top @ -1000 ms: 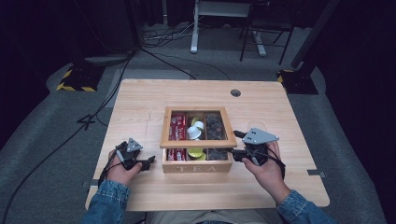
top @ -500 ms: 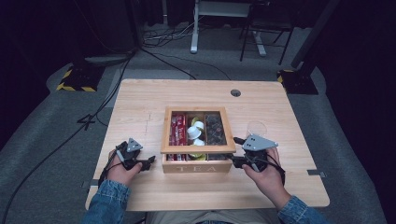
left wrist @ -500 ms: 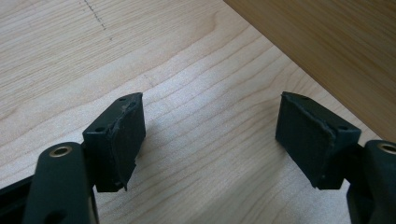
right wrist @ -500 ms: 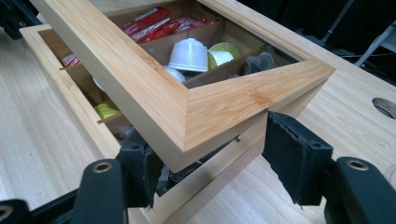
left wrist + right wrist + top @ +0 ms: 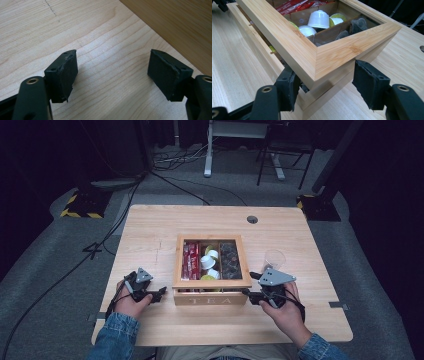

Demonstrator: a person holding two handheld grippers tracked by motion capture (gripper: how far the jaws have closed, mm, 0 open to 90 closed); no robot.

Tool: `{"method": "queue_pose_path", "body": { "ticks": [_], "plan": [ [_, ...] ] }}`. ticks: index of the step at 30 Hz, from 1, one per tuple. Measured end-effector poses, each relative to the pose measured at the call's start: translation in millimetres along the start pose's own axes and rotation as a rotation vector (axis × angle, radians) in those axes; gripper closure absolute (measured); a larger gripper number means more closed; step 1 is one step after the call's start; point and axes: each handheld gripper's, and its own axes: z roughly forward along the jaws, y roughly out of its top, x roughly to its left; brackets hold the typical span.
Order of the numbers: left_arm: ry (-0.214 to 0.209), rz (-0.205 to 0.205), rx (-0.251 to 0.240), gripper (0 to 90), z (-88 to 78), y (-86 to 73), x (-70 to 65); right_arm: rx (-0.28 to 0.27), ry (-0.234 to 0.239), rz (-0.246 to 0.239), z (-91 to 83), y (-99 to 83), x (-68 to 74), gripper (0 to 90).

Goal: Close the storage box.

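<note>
1. Since the earlier frames, the right gripper (image 5: 252, 286) has drawn back along the right side of the tea box (image 5: 210, 299) to its near right corner. The left gripper (image 5: 159, 294) has kept its place just left of the box's near left corner.
2. High view: the tea box stands mid-table (image 5: 150, 235), its word TEA facing the person. Its windowed lid (image 5: 212, 283) lies over it. A clear plastic cup (image 5: 274, 259) stands just right of the box.
3. Left gripper view: the left gripper (image 5: 112, 72) has its jaws spread wide over bare wood, pinching nothing. The box wall (image 5: 175, 22) is near but apart.
4. Right gripper view: the right gripper (image 5: 324, 82) straddles the box corner. One pad (image 5: 288, 87) is tucked under the lid's front edge, and the other (image 5: 369, 85) stands off the side wall, so it looks spread rather than clamped.
5. The lid (image 5: 299, 45) sits slightly ajar at the front, with a gap above the base. White capsules (image 5: 318, 18) and red sachets (image 5: 294, 6) show through the glass.
6. Judgement: opening has barely begun. The lid has yet to be swung fully up, and nothing has been taken out.
</note>
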Motion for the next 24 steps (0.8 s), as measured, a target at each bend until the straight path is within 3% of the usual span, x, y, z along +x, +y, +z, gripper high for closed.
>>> {"method": "queue_pose_path", "body": {
  "ticks": [16, 20, 21, 24],
  "plan": [
    [-0.004, 0.007, 0.003, 24.5, 0.6, 0.8, 0.4, 0.032, 0.027, 0.004, 0.4, -5.7, 2.4, 36.8],
    [-0.003, 0.005, 0.001, 24.4, 1.0, 1.0, 0.1, 0.061, 0.027, -0.030, -0.5, -4.7, 7.3, 34.6],
    [-0.002, 0.007, 0.000, 24.4, 1.1, 1.2, 0.2, 0.091, 0.026, -0.053, 1.7, -6.8, 10.2, 33.3],
    [-0.004, 0.005, -0.003, 24.4, 1.5, 1.1, 0.1, 0.065, 0.044, -0.028, 1.3, -8.5, 11.0, 33.3]
  ]
}}
